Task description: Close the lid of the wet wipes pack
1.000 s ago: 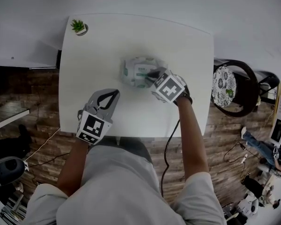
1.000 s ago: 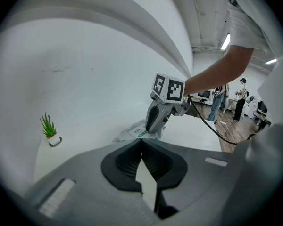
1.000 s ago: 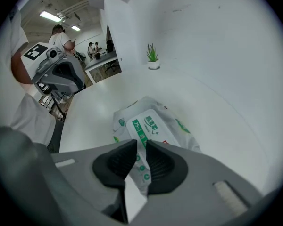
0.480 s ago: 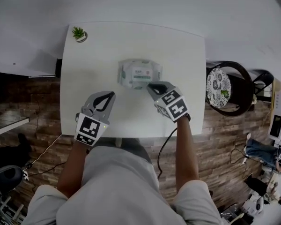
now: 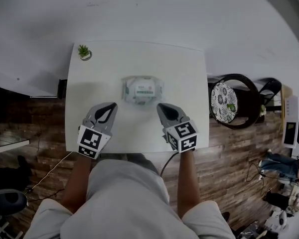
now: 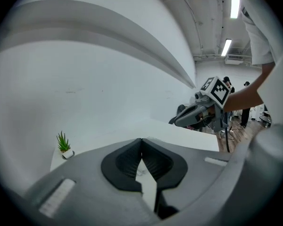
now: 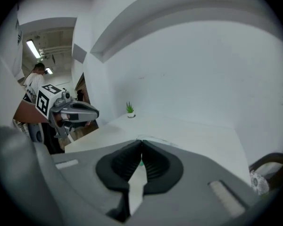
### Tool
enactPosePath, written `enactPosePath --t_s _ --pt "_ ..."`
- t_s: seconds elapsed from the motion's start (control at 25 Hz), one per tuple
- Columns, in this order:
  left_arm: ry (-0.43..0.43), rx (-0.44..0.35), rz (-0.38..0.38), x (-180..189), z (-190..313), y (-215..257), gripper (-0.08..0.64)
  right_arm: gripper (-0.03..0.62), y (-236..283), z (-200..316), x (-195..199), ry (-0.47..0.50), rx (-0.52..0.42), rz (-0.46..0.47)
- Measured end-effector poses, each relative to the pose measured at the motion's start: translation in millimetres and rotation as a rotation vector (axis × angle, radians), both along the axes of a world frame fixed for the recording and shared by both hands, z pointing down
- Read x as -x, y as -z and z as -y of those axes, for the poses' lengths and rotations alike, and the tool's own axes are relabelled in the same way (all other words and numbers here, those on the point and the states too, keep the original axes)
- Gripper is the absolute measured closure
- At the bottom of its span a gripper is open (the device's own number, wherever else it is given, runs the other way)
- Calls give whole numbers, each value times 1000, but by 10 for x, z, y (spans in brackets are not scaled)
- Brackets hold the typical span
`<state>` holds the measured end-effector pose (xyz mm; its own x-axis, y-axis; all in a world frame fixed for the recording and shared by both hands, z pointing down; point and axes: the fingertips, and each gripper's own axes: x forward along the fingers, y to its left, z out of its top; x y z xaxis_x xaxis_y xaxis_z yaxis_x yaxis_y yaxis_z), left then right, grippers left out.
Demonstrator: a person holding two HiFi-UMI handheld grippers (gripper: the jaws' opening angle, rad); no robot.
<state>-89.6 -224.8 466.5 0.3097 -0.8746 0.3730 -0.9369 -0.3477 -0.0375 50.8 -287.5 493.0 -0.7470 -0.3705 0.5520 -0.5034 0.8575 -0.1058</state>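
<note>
The wet wipes pack [image 5: 142,89] lies flat in the middle of the white table [image 5: 184,73], its lid down in the head view. My left gripper [image 5: 111,105] hovers near the table's front left, short of the pack, jaws shut and empty. My right gripper [image 5: 160,105] hovers at the front right, also clear of the pack, jaws shut on nothing. In the left gripper view the left gripper [image 6: 141,140] has its tips touching, and the right gripper [image 6: 175,122] shows to the right. In the right gripper view the right gripper [image 7: 141,141] is shut, and its jaws hide most of the pack.
A small potted plant [image 5: 83,52] stands at the table's far left corner. A round dark chair with a patterned cushion [image 5: 224,99] sits right of the table. The floor is wood planks, with cables trailing below the table's front edge.
My right gripper has lifted off the pack and drawn back toward the front edge, its jaws shutting. The left gripper has risen a little. The pack's lid now lies flat.
</note>
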Motion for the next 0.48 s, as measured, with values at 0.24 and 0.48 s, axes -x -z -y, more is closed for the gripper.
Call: enactPosePath --t_s 0.24,0.48 --pt "40 -62 -37 96 1 292 554 588 412 37 -198 -126 -126 95" --pt "48 -88 -49 100 -41 471 554 588 694 -35 -321 -187 -220 148"
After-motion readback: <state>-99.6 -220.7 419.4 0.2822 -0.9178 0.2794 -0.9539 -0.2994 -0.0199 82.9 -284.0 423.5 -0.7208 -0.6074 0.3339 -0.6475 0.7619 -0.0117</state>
